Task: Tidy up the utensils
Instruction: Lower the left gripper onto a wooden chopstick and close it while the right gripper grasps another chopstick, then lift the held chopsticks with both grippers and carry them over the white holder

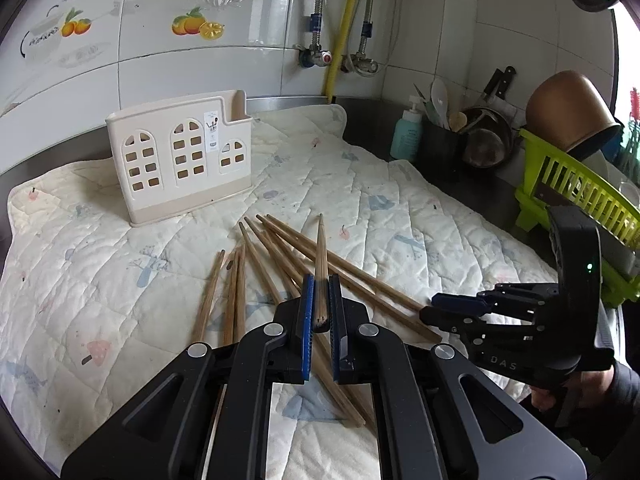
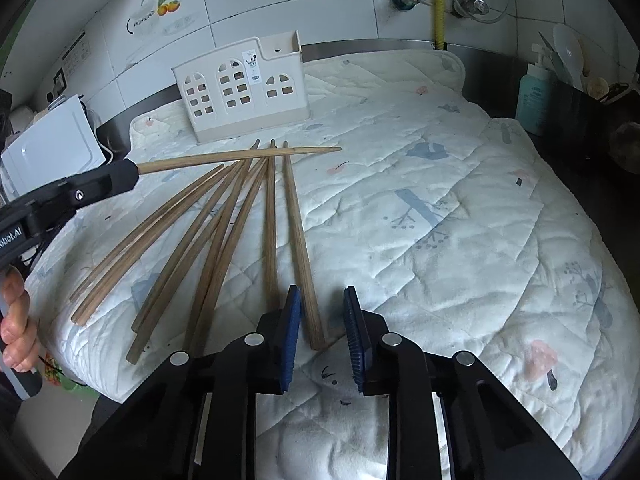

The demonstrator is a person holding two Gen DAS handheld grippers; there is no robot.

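My left gripper (image 1: 320,304) is shut on one wooden chopstick (image 1: 321,256) and holds it above the quilted mat, pointing away from me; the same chopstick shows in the right wrist view (image 2: 240,156). Several more chopsticks (image 1: 280,264) lie fanned on the mat (image 1: 100,280). The beige utensil holder (image 1: 180,156) stands upright at the back of the mat. My right gripper (image 2: 322,324) is open, its jaws low over the near end of one lying chopstick (image 2: 300,248). The right gripper also shows in the left wrist view (image 1: 444,308).
A green dish rack (image 1: 576,196) with a brown bowl (image 1: 568,108) stands at the right. A teal soap bottle (image 1: 406,134), a dark utensil cup and pans sit at the back right. A white appliance (image 2: 48,152) is at the left. Tiled wall behind.
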